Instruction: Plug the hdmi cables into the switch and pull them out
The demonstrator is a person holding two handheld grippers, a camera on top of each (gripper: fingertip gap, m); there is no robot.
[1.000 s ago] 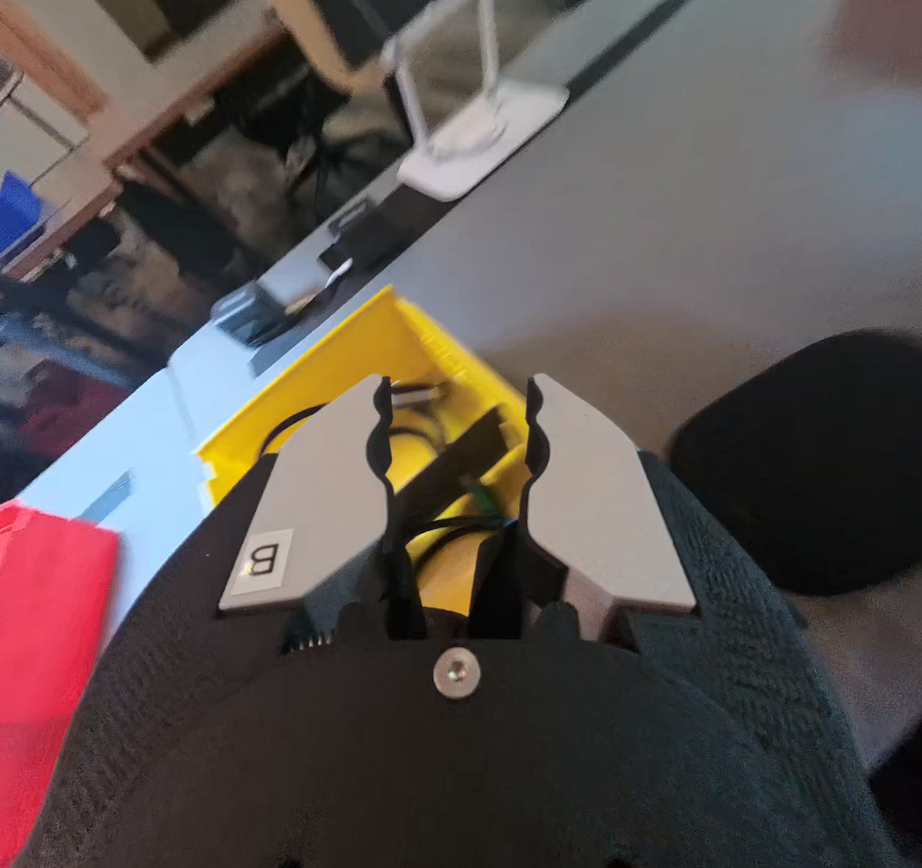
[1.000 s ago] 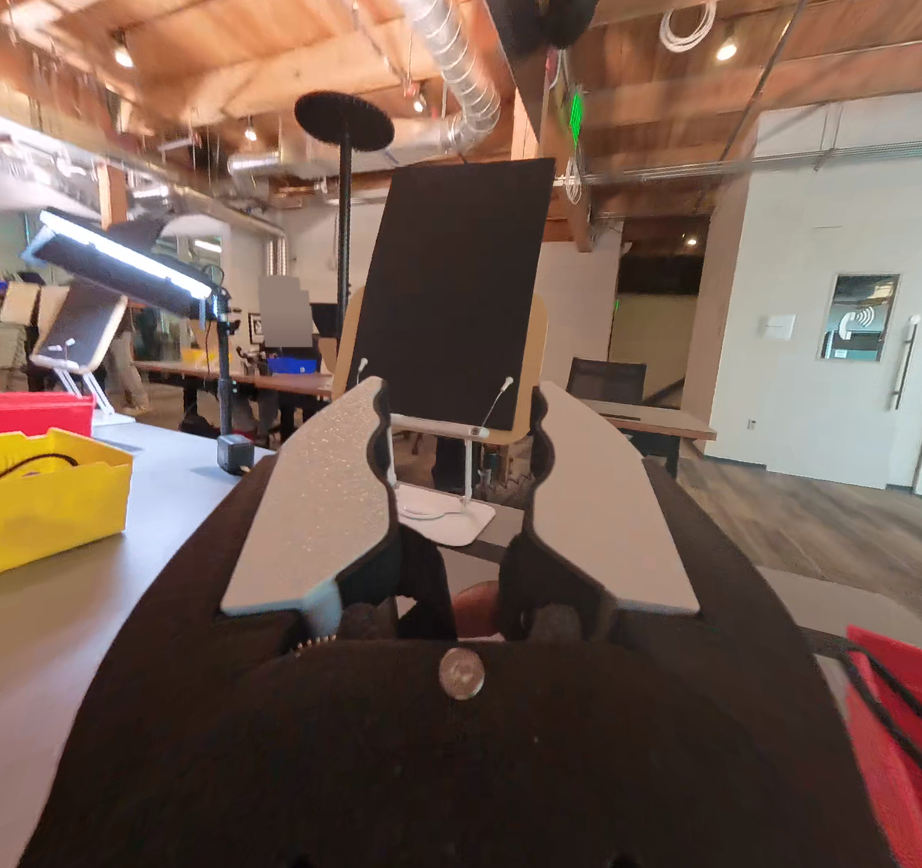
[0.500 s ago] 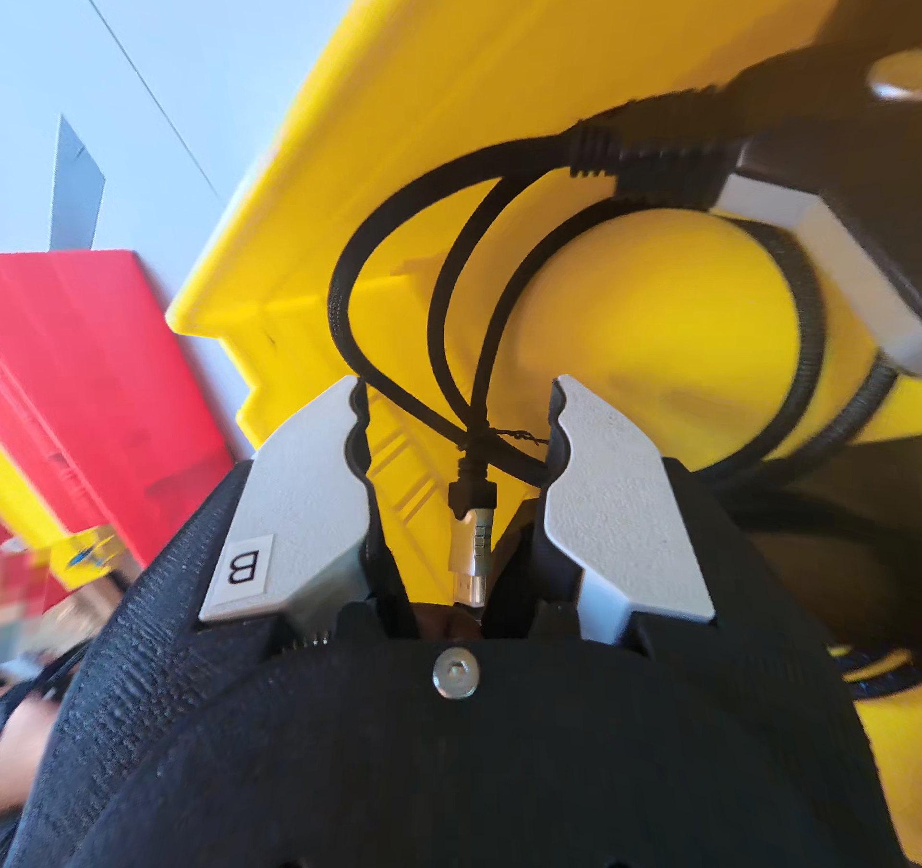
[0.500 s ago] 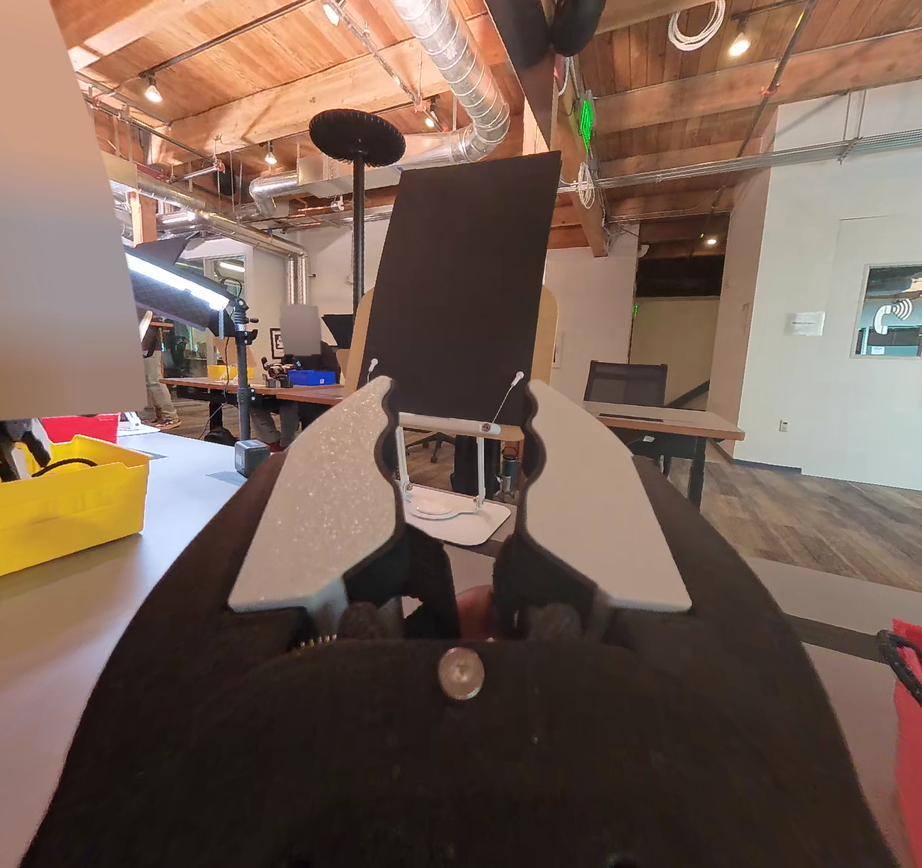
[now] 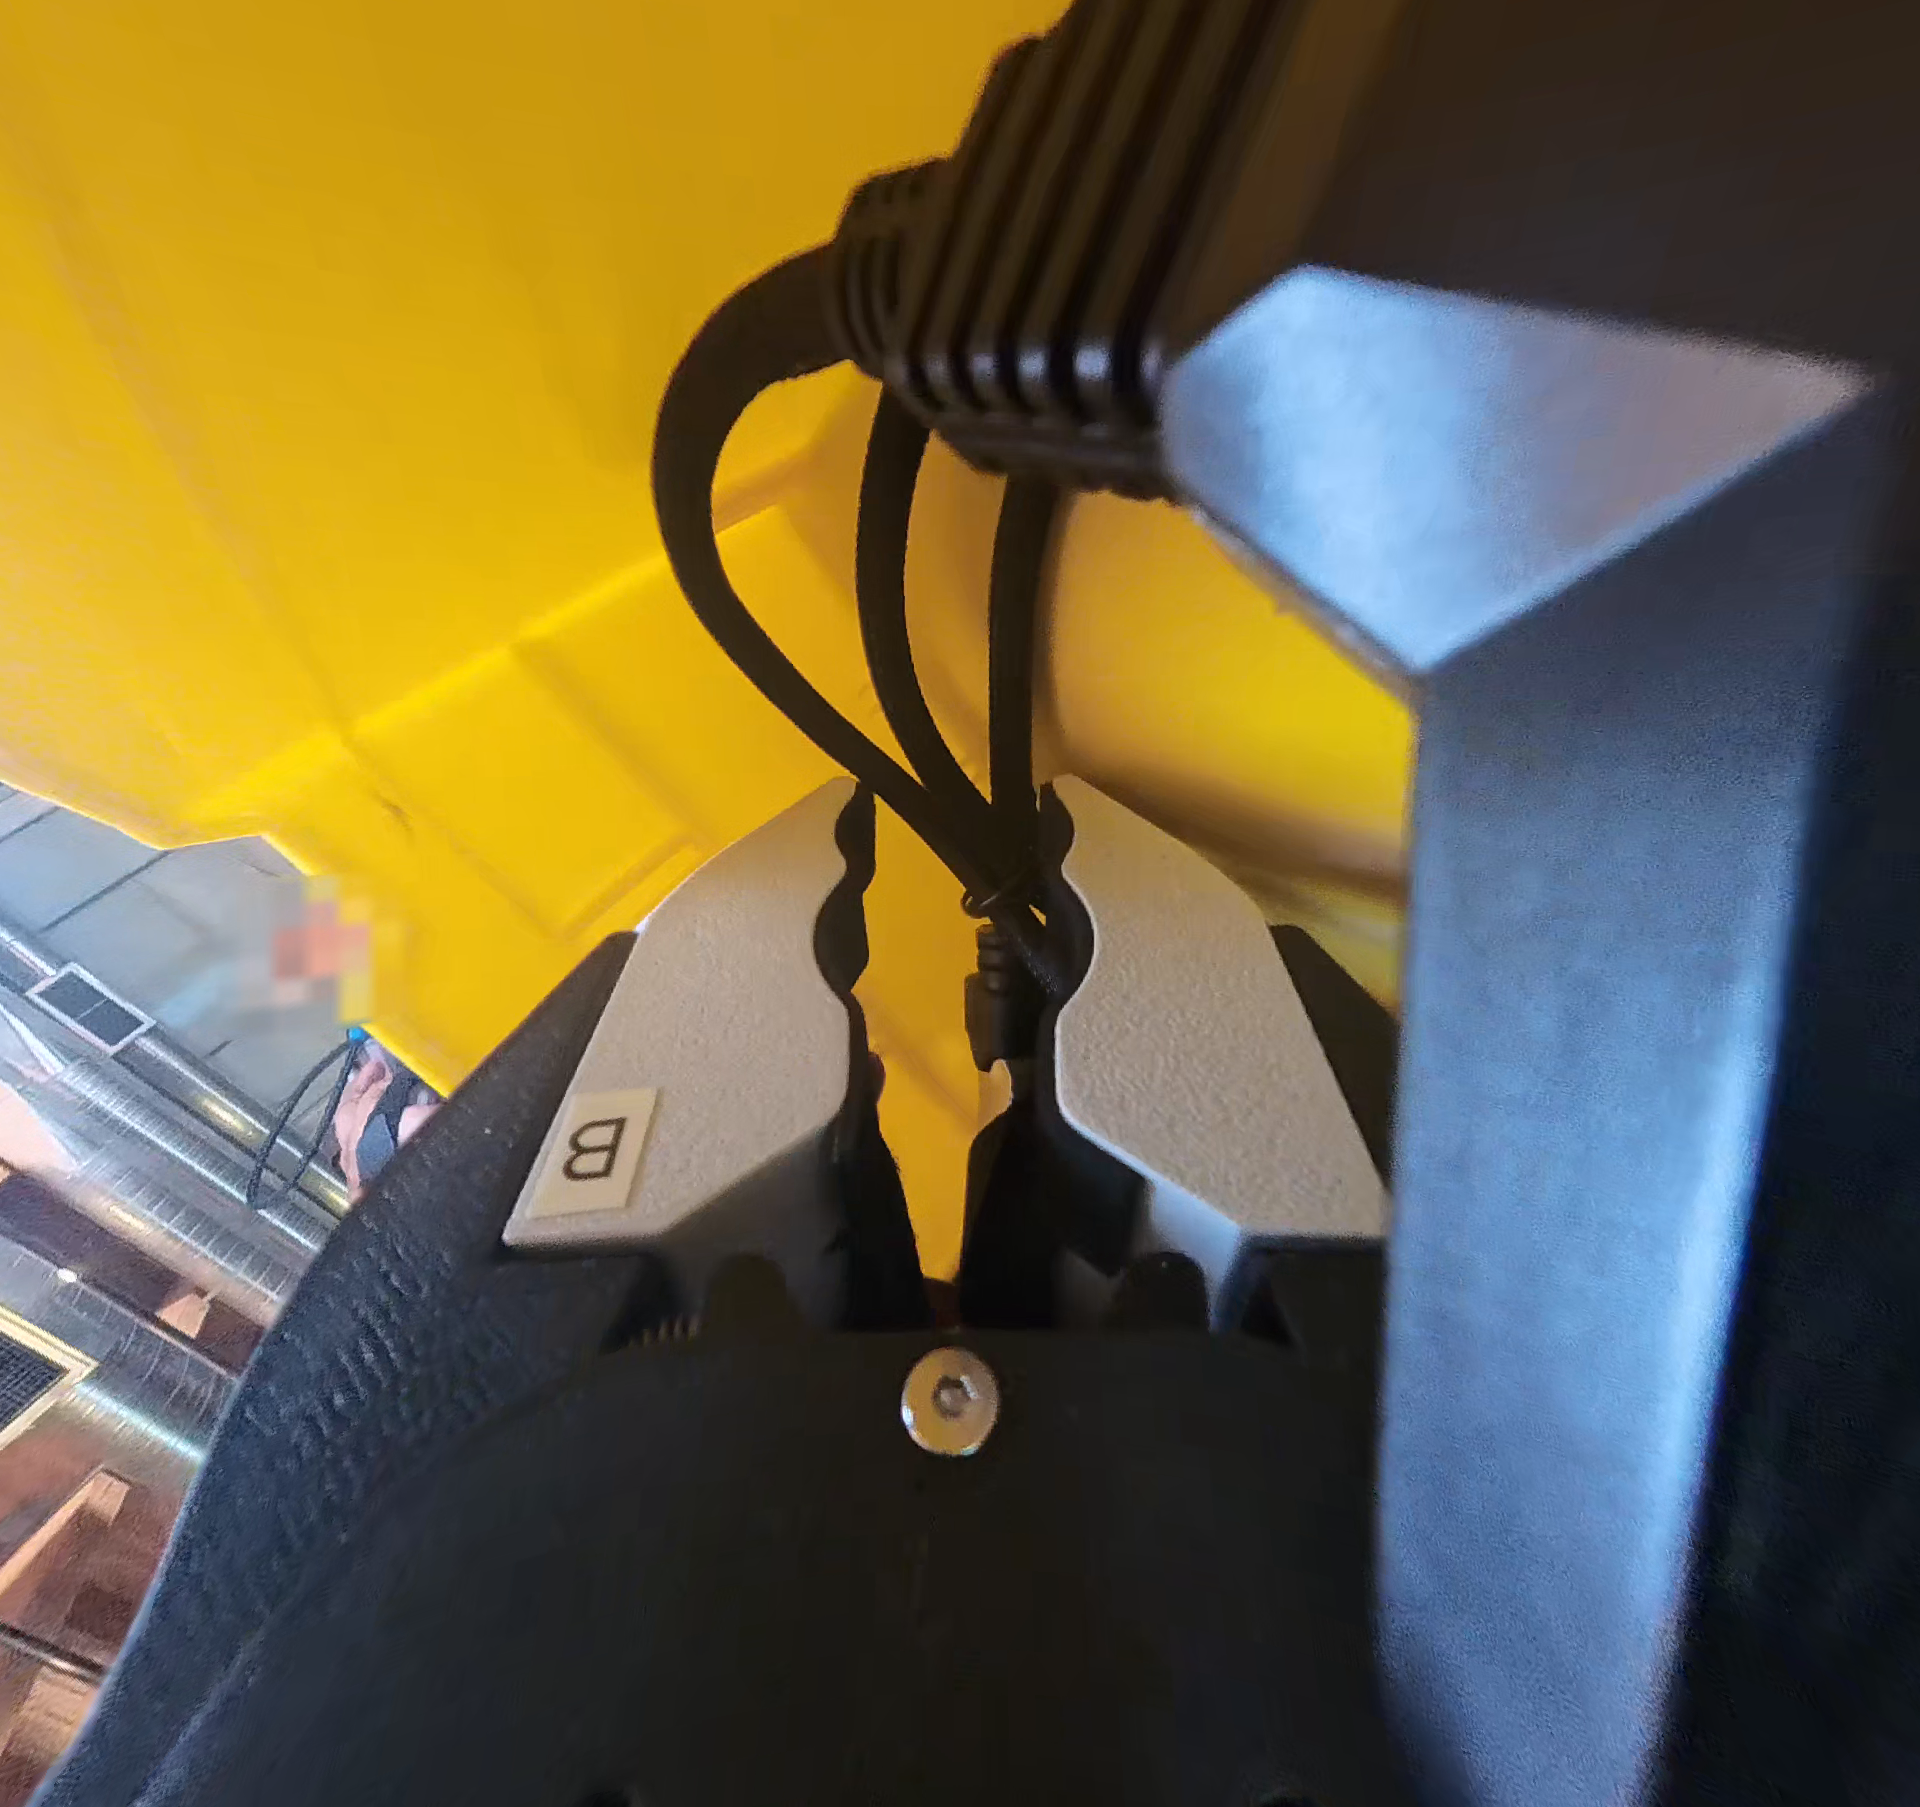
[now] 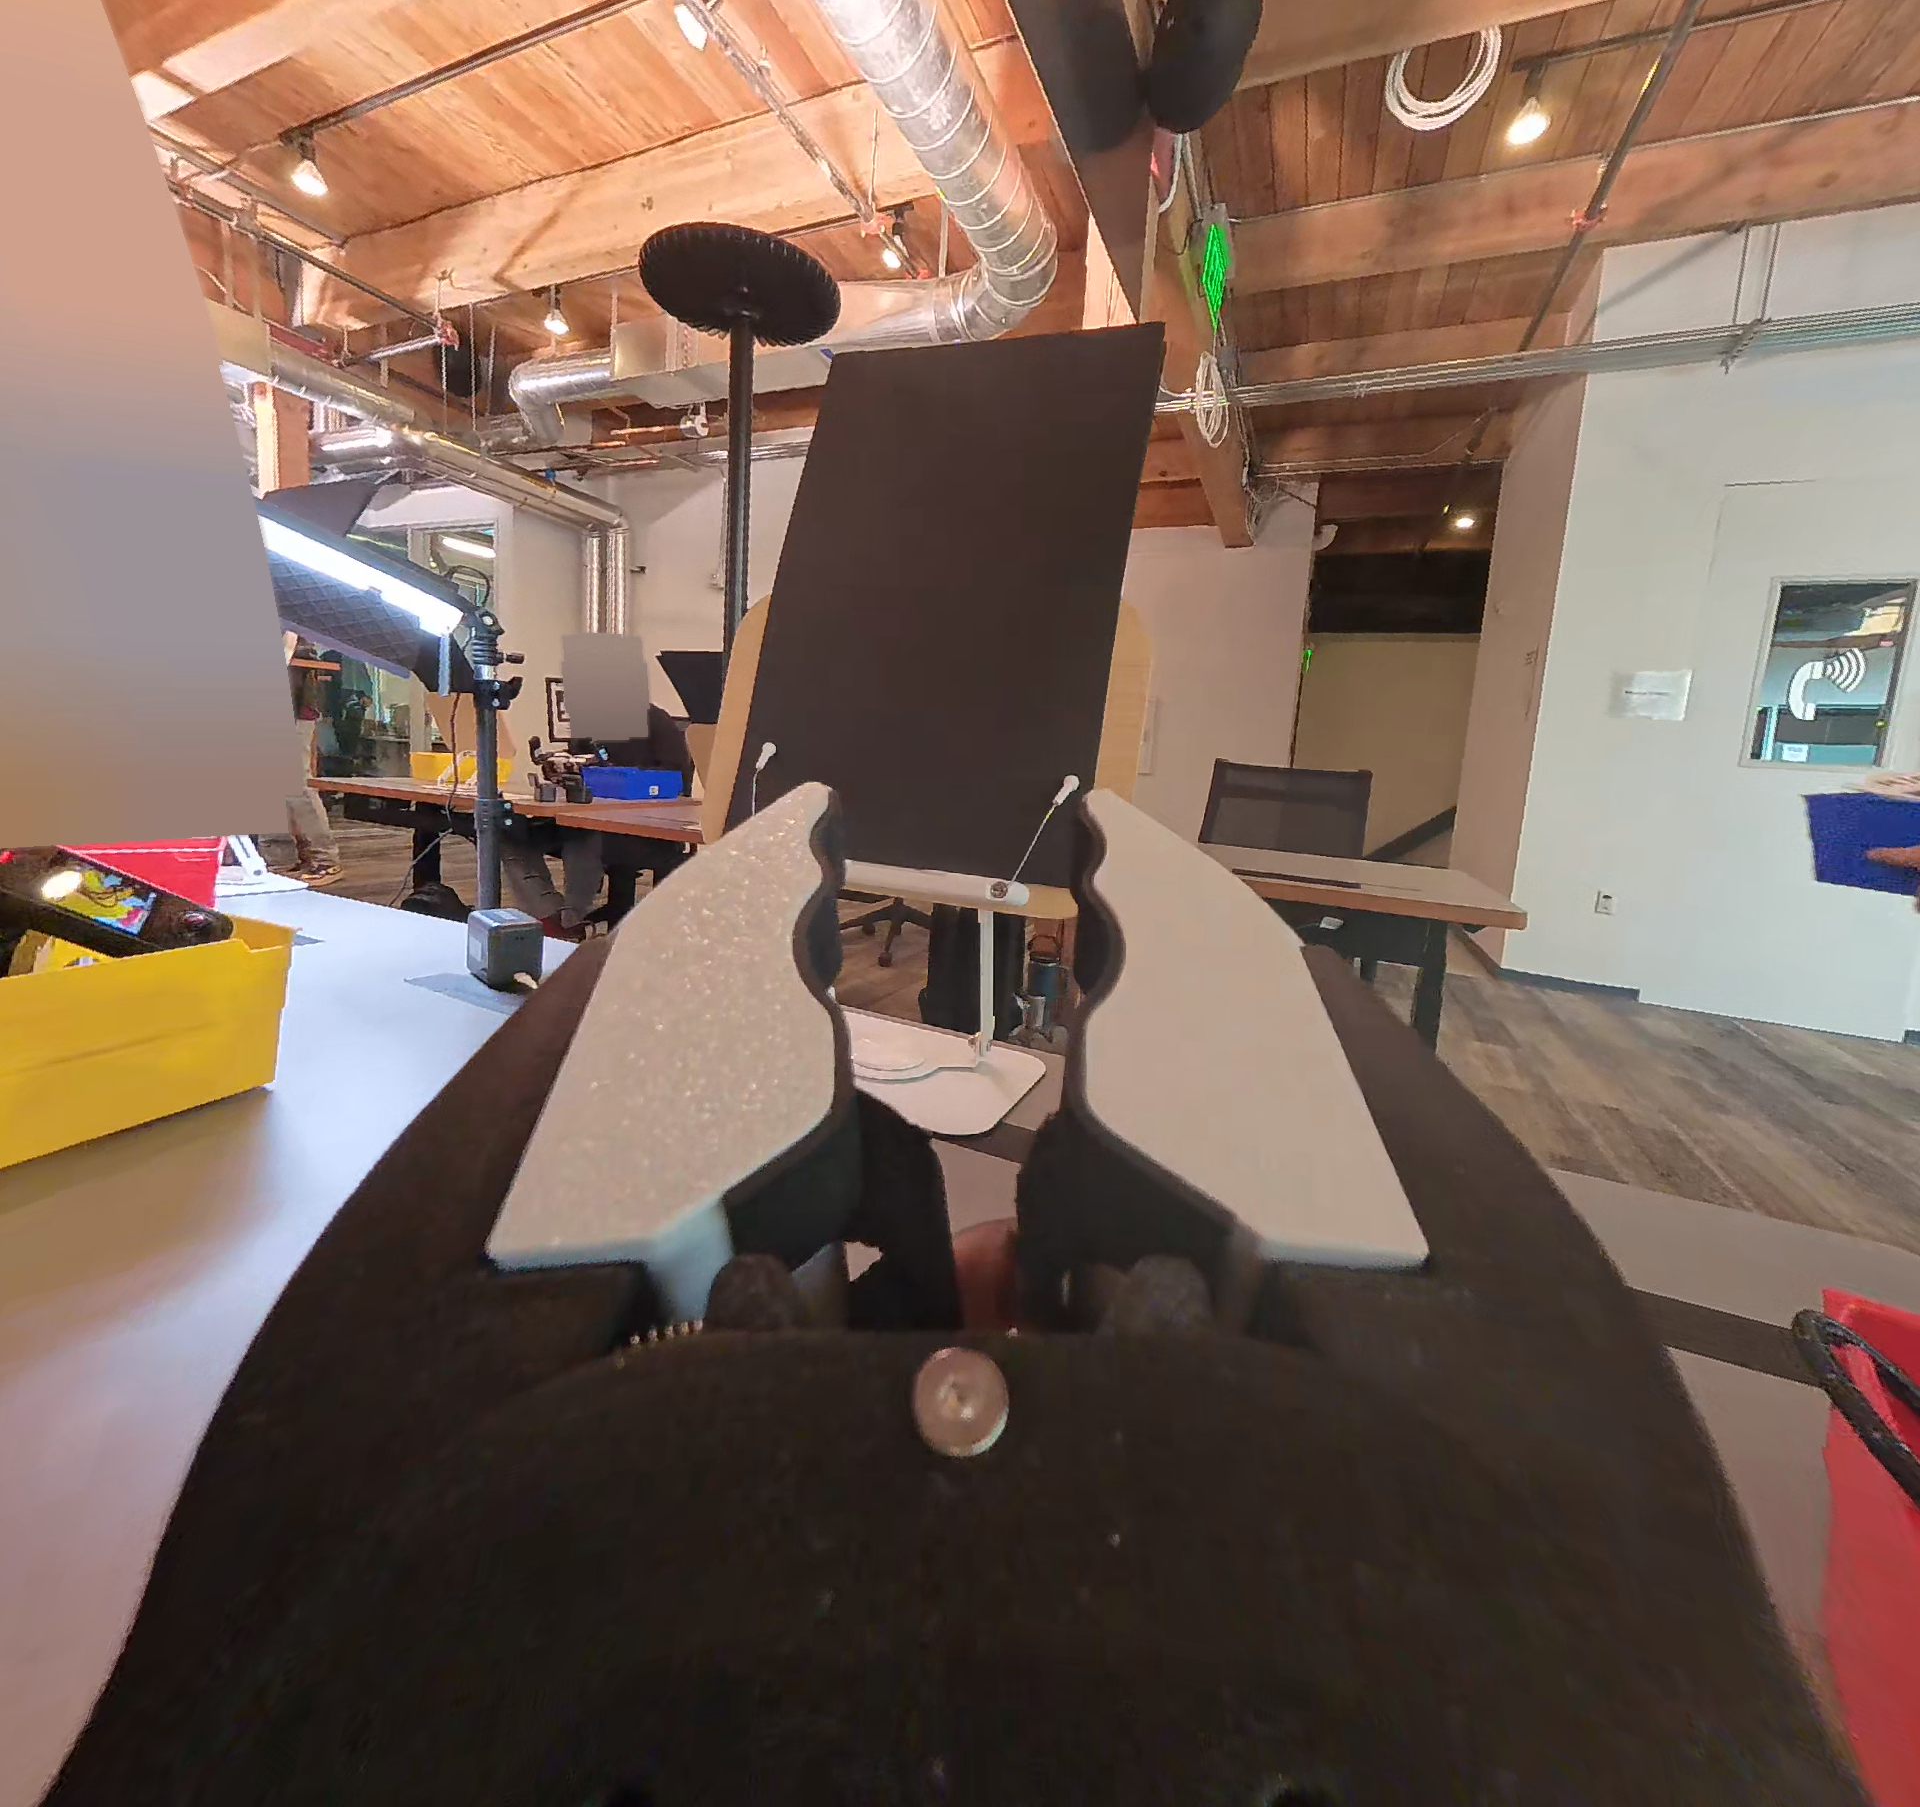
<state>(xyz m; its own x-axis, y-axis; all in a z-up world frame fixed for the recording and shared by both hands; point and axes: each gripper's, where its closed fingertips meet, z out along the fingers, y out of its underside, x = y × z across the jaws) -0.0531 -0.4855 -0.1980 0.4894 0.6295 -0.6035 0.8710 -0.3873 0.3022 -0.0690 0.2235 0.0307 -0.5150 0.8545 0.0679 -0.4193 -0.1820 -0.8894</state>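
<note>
Left wrist view: inside the yellow bin (image 5: pixel 364 323), three black cable strands (image 5: pixel 894 635) are counted, bunched by a tie between the parted fingers of the left gripper (image 5: pixel 951 864), positioned for grasping. Right wrist view: the right gripper (image 6: pixel 956 853) is held open and empty above the worktop (image 6: pixel 208 1269).

left wrist view sitting very close inside yellow bin (image 5: pixel 416 355), facing its wall, right wrist view looking level across grey table (image 6: pixel 343 1113), sharing that bin (image 6: pixel 135 1040)
</note>
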